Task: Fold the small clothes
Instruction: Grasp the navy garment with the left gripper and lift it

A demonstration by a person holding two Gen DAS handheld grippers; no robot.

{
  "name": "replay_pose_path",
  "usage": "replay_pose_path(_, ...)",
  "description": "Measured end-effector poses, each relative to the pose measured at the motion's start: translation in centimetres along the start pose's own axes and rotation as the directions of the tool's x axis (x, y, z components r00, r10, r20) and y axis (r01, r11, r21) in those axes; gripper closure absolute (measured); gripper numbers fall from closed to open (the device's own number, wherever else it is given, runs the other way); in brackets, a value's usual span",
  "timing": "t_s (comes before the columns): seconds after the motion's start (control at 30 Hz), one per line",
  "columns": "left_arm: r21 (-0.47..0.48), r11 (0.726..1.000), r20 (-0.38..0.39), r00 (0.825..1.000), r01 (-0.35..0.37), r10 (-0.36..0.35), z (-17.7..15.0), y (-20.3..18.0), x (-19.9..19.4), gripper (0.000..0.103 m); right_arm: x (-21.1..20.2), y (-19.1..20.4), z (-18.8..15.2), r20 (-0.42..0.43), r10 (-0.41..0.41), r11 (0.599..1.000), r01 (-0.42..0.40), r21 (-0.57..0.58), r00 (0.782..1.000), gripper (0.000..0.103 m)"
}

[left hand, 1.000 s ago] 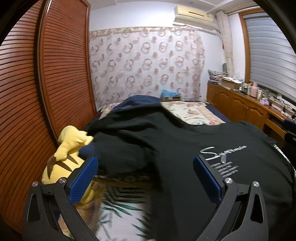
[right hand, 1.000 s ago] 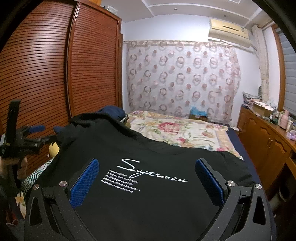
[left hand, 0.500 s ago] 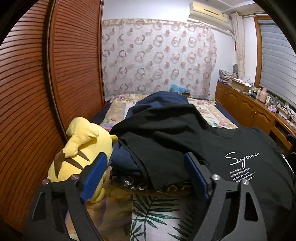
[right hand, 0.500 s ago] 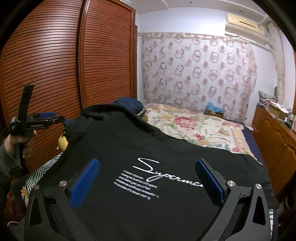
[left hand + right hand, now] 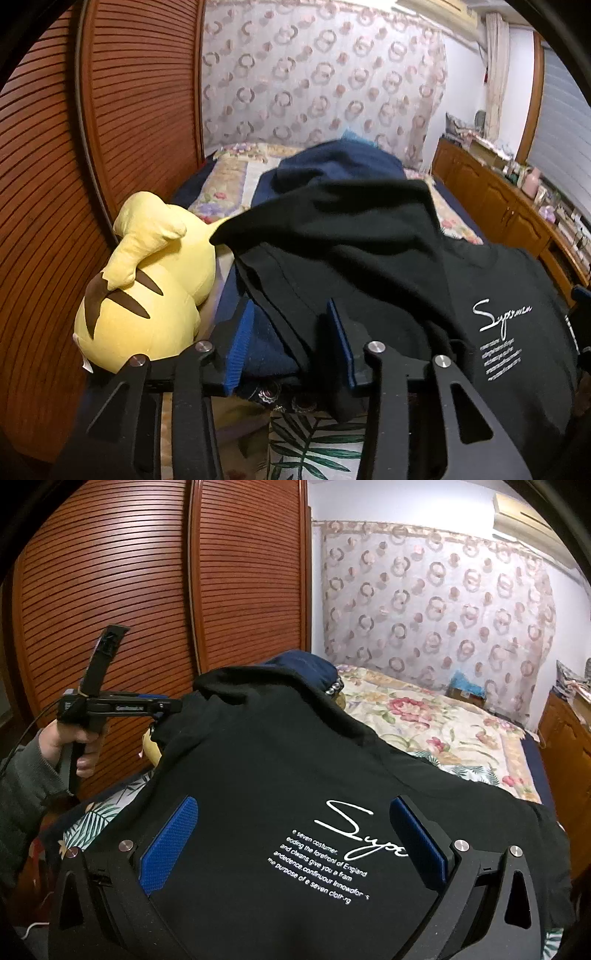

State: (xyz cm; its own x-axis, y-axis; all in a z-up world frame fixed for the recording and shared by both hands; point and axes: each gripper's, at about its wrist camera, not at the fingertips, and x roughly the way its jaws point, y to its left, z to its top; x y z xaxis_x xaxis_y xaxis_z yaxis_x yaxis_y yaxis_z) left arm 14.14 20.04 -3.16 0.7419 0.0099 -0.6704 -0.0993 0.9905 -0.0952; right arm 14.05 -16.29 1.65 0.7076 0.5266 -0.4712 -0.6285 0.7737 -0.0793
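- Left wrist view: left tool (image 5: 291, 343), jaws just closing half-way around the sleeve (image 5: 295, 280) at frame centre, not yet pinching; it may also catch the navy cloth (image 5: 266, 350) beneath.
- Right wrist view: right tool (image 5: 293, 840) wide open, empty, above the shirt (image 5: 280, 760) on the bed (image 5: 443, 720); unpinned, it may drag.

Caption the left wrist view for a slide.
Left claw closing around a black T-shirt's sleeve edge, yellow plush toy beside it.

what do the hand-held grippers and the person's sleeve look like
Both hand-held grippers, left and right, have matte black frames with triangular cut-outs, silver round bolts and textured blue finger pads. The left one carries white lettering, unreadable, and a thin cable. The sleeve is grey.
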Motion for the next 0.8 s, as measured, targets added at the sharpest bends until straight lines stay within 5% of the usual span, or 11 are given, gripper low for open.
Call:
replay_pose_path(0.23,-0.043,0.998,-0.035,0.998,0.047,-0.048,-0.1,0.8,1.0,0.062,-0.2,-1.1,-0.1,-0.022,0.021,0.999,-0.020,0.037,1.000,0.000)
replay_pose_path(0.3,-0.032,0.998,-0.032,0.998,0.050,-0.051,0.0,0.6,0.9,0.072,0.0,-1.2,0.1,-0.028,0.016,0.999,-0.015,0.039,0.999,0.000)
replay_pose_path(0.37,-0.018,0.998,-0.029,0.998,0.060,-0.060,0.1,0.4,0.9,0.093,0.2,-1.3,0.3,-0.033,0.014,0.999,-0.013,0.046,0.999,0.000)
replay_pose_path(0.43,-0.005,0.997,-0.022,0.997,0.074,-0.075,0.3,0.2,0.7,0.097,0.3,-0.9,0.6,-0.038,0.010,0.999,-0.008,0.052,0.999,0.000)
replay_pose_path(0.8,0.097,0.984,0.133,0.978,0.148,-0.160,3.6,-4.8,-4.2,0.098,-2.5,-2.7,1.4,-0.036,-0.071,0.997,0.072,0.019,0.997,0.000)
